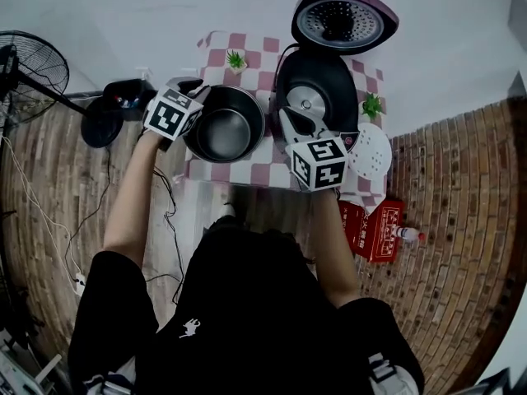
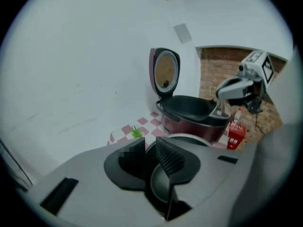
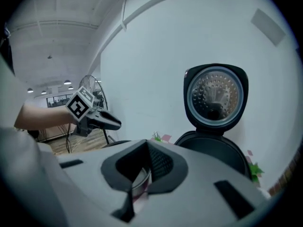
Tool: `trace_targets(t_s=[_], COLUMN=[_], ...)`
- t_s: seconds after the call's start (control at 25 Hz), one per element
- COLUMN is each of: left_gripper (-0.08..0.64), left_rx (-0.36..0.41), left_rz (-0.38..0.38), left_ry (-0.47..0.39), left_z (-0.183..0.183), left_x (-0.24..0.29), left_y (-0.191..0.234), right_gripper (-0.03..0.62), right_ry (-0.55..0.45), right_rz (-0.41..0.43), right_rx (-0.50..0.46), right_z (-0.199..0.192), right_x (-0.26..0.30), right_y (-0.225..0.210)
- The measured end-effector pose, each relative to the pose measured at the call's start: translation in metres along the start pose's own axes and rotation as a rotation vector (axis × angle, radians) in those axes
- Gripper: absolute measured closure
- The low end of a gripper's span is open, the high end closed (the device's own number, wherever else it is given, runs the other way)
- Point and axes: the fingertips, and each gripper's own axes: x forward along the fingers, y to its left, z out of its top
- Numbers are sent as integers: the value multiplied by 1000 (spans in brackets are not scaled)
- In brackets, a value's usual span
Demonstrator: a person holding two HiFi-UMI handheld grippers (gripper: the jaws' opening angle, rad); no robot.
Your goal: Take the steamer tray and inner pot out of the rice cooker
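head view: inner pot [image 1: 226, 126] stood on the checked tabletop [image 1: 247, 173], just left of the open rice cooker [image 1: 317, 97]. steamer tray [image 1: 368, 152] lay on the cooker's right. left gripper [image 1: 191, 87] hovered over the pot's left rim, jaws narrowly apart, gripping nothing. right gripper [image 3: 146, 161] jaws were closed together, empty, near the cooker's front.

The fan [image 1: 25, 68] is cut off by the head view's left edge, and the print on the red box [image 1: 375, 229] is too small to read. The right gripper [image 1: 298, 126] covers the front of the cooker [image 1: 321, 85]. In the left gripper view the left gripper [image 2: 151, 141] hides most of the pot [image 2: 159, 183] behind its body (only a dark curve shows between the jaws). In the right gripper view the pot is a mere sliver, and the cooker's base is hidden.
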Motion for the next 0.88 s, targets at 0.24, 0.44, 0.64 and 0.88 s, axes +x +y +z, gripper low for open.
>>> trace_targets(t_s=[0.24, 0.44, 0.64, 0.88], left_gripper=[555, 555, 557, 557], left_rx=[-87, -139, -187, -179], left_rz=[78, 160, 224, 271], left_ry=[-165, -246, -318, -363], left_z=[36, 41, 51, 51], left_x=[-55, -85, -108, -126], left_y=[-46, -90, -135, -203], right_gripper=[591, 591, 591, 591], right_ry=[-106, -188, -219, -244], right_rz=[43, 25, 0, 5], right_rx=[12, 45, 52, 24], right_z=[10, 11, -5, -25], right_x=[-54, -106, -155, -213], right_y=[-14, -27, -49, -64])
